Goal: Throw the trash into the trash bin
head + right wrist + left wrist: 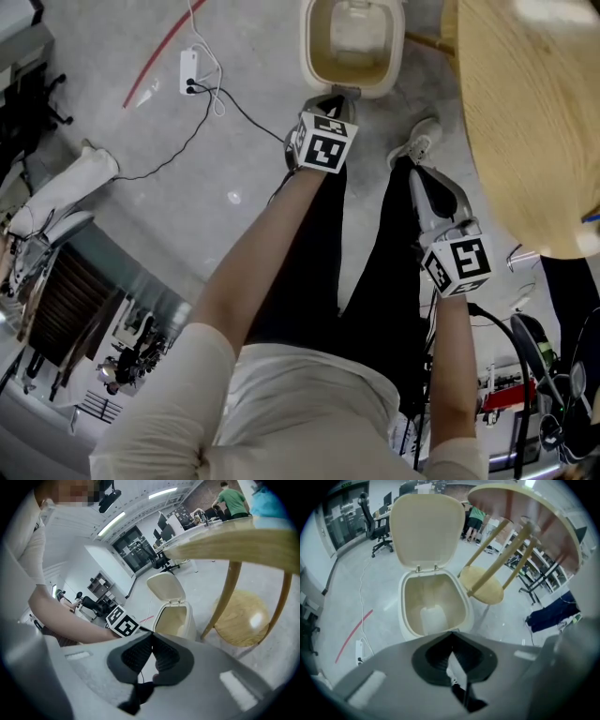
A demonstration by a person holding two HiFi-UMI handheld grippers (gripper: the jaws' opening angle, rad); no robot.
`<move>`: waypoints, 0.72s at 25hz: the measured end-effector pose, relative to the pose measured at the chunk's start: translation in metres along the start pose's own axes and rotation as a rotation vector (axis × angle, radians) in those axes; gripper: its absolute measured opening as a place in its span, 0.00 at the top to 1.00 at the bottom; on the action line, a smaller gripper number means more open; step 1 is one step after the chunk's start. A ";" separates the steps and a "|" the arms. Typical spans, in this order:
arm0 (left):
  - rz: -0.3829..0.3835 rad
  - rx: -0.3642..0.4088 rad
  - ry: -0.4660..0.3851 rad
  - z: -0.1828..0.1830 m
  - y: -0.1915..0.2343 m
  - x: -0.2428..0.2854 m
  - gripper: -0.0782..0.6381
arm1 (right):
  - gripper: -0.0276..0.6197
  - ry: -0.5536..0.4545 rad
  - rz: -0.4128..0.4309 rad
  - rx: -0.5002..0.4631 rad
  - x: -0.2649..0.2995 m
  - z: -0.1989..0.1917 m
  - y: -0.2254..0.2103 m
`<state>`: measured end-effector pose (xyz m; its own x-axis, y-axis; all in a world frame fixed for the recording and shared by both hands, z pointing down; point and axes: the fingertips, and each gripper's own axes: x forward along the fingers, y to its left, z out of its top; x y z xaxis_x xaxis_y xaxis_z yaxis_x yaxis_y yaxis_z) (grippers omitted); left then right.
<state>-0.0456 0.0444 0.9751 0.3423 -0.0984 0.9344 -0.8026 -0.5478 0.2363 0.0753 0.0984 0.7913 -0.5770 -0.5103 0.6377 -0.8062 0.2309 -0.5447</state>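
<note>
Cream trash bin (412,597), lid (424,529) upright

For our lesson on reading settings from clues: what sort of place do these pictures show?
Probably an open-plan office or workshop. A wheeled office chair and desks with monitors stand in the background, glass doors close off the back, and a power strip lies on the bare concrete floor.

You've got grey concrete floor (103,47) underfoot, a round wooden table (534,122) at your right, a white power strip (188,71) far left, office chairs (377,534) beyond, strip lights (112,523) overhead.
</note>
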 end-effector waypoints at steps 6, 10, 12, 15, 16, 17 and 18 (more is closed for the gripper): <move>-0.006 0.005 -0.016 0.002 -0.008 -0.034 0.88 | 0.96 0.012 0.002 -0.043 -0.017 0.011 0.020; -0.013 -0.011 -0.035 0.007 -0.012 -0.053 0.88 | 0.96 0.004 0.002 -0.050 -0.030 0.022 0.030; -0.028 -0.012 -0.048 0.012 -0.016 -0.066 0.88 | 0.96 -0.006 -0.001 -0.040 -0.036 0.028 0.035; -0.044 -0.027 -0.076 0.024 -0.020 -0.086 0.88 | 0.96 -0.025 -0.002 -0.025 -0.040 0.037 0.042; -0.050 -0.039 -0.086 0.029 -0.021 -0.094 0.88 | 0.96 -0.030 -0.003 -0.022 -0.041 0.040 0.043; -0.056 -0.052 -0.095 0.034 -0.023 -0.101 0.88 | 0.96 -0.035 -0.004 -0.019 -0.042 0.043 0.044; -0.061 -0.063 -0.104 0.038 -0.025 -0.107 0.88 | 0.96 -0.039 -0.006 -0.013 -0.044 0.045 0.046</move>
<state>-0.0442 0.0373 0.8588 0.4373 -0.1543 0.8859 -0.8070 -0.5022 0.3109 0.0695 0.0936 0.7139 -0.5667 -0.5435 0.6192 -0.8115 0.2382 -0.5336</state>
